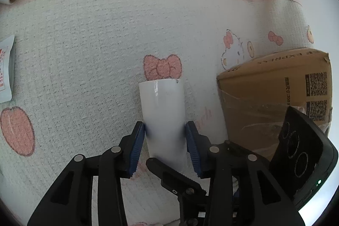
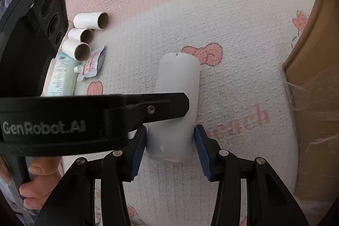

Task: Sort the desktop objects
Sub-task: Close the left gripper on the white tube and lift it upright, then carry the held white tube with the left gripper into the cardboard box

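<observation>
The desk lay under a textured cloth (image 1: 89,39), white and pale pink, printed with pink bows, peaches and cartoon cats. Biggest on it was a brown cardboard shipping box (image 1: 273,96), taped, with printed codes, standing just to the right of my work. Next in size, at the middle of the cloth, lay the white glossy tube (image 2: 178,99) I was handling, a stiff roll on its side with its long axis running straight away from me, its far end by a pink bow.

My left gripper (image 1: 165,141) was pinching that tube: both blue ribbed pads (image 1: 137,141) pressed against its sides near the close end. My right gripper (image 2: 170,143) straddled the same end; its left pad (image 2: 138,151) seemed to touch, the right stood just off the wall, so I judged it spread rather than gripping.

I reckoned the tube light and hollow, stiff enough but liable to dent, and its shiny skin slippery. A hold across the width, nearer mid-length, looked safest.

Well off to the left lay three shorter white cardboard cores (image 2: 84,35) with brown insides, side by side, open ends turned toward me and to the right. Touching them were a flat pale blue packet (image 2: 62,75) and a small spouted pouch with red print (image 2: 91,65).
</observation>
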Tool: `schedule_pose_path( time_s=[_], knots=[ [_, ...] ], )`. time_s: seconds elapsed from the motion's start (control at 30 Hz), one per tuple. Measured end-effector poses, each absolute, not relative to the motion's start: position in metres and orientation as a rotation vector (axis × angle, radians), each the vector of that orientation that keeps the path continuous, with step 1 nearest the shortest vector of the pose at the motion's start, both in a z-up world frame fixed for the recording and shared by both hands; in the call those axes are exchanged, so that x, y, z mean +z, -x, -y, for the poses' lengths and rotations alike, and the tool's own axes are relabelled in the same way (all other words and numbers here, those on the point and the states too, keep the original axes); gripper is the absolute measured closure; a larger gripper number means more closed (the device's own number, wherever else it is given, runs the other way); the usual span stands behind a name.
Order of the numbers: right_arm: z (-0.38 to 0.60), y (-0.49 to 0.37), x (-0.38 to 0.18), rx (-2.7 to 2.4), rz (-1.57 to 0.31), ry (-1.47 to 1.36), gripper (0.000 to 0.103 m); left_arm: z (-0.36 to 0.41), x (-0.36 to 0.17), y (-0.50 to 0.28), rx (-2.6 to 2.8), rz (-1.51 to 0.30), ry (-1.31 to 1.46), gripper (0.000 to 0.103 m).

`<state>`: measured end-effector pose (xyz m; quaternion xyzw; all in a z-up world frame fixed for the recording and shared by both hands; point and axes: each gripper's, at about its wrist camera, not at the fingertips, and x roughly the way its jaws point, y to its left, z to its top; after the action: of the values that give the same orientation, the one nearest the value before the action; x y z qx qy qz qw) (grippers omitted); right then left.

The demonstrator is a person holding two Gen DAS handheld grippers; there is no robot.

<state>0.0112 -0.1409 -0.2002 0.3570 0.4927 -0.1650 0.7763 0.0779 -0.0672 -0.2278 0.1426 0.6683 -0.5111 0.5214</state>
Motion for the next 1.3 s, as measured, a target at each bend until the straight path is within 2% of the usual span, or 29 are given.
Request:
schedule_pose_path(
  time_s=[0.17,0.43,0.8,1.07,1.3],
  knots=[
    [0.138,-0.011,-0.201,-0.348,-1.043,-0.761,0.059,0.064,-0.226,-0.079,-1.236,-1.594,-0.324,0.06],
    [0.127,-0.015,-0.182,-0.328,-1.031,-0.633,0.058,0.055,-0.189,-0.066,-1.314,-1.42,-0.384,0.06],
    [0.118,0.002,-0.115,-0.352,-0.839,-0.536,0.058,0.048,-0.105,-0.053,-1.398,-1.172,-0.428,0.06],
    [0.117,0.016,-0.07,-0.404,-0.765,-0.46,0.058,0.056,-0.063,-0.049,-1.479,-1.156,-0.345,0.06],
    [0.124,0.038,-0.029,-0.483,-0.67,-0.458,0.058,0.066,-0.022,-0.025,-1.583,-1.051,-0.315,0.06]
  ],
)
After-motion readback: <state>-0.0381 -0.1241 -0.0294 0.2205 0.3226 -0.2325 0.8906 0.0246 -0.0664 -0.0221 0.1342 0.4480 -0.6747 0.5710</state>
